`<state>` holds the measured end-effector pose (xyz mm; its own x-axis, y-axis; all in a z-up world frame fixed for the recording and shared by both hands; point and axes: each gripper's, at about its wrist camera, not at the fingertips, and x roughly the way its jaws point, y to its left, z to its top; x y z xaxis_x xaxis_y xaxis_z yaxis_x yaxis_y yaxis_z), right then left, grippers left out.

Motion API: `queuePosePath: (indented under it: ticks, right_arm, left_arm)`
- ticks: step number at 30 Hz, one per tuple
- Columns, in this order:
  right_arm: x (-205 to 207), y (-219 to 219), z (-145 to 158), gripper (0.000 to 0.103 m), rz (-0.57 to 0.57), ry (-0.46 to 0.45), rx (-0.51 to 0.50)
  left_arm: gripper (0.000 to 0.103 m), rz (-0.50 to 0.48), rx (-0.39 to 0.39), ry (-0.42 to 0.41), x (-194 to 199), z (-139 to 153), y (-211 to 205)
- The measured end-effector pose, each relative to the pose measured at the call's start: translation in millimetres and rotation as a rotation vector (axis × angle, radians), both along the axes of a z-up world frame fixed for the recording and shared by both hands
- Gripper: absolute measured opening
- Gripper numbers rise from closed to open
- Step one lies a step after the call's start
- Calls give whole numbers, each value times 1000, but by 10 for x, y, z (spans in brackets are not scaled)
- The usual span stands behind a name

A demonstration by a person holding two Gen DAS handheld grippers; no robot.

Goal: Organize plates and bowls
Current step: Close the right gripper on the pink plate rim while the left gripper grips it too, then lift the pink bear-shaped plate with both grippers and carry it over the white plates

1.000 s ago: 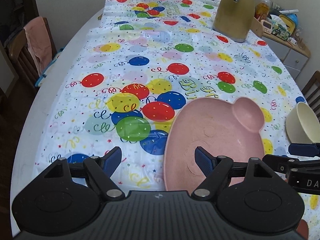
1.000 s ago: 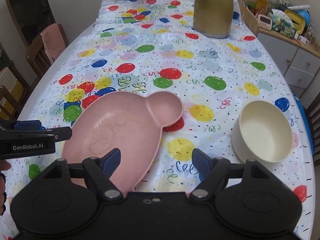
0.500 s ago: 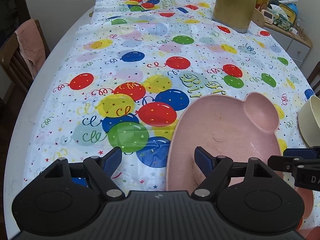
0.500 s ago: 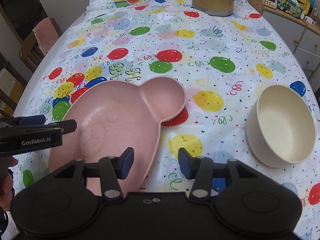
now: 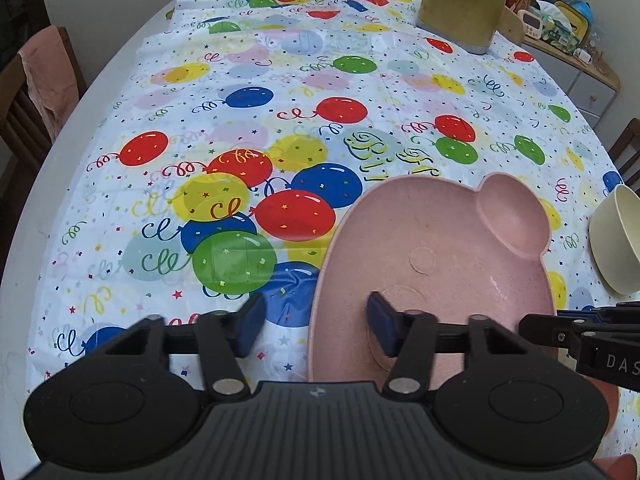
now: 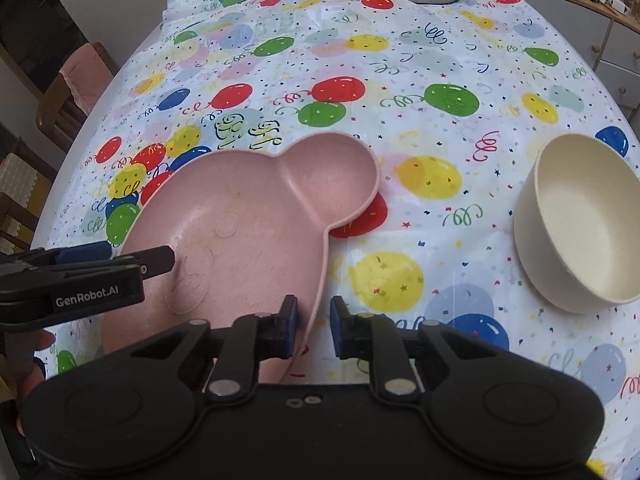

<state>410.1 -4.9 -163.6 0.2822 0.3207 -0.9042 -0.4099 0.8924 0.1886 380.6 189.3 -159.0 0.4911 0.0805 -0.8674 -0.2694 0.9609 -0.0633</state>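
A pink bear-shaped divided plate lies on the balloon tablecloth; it also shows in the right wrist view. My left gripper is open, its jaws astride the plate's left rim. My right gripper has its jaws narrowed around the plate's right rim, a small gap left on each side. A cream bowl stands to the right of the plate, seen at the right edge of the left wrist view. Each gripper shows in the other's view.
A gold kettle stands at the table's far end. A cluttered sideboard is at the far right. A wooden chair with a pink cloth stands at the left of the table.
Both grippers moved down and forward onto the plate's rims. My right gripper's jaws narrowed a lot around the right rim. My left gripper's jaws narrowed slightly.
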Motion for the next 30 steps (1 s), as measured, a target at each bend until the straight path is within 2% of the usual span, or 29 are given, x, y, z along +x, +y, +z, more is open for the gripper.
queuePosePath:
  ticks: [6, 18, 30]
  right_arm:
    - [-4, 11, 1, 9, -3, 5, 9]
    - [-45, -10, 104, 6, -20, 2, 33]
    - [-284, 61, 424, 4, 9, -25, 65]
  left_arm:
    - [21, -12, -30, -5, -9, 33, -14]
    - [20, -3, -53, -13, -177, 216, 48]
    - [20, 25, -59, -57, -674, 559, 151]
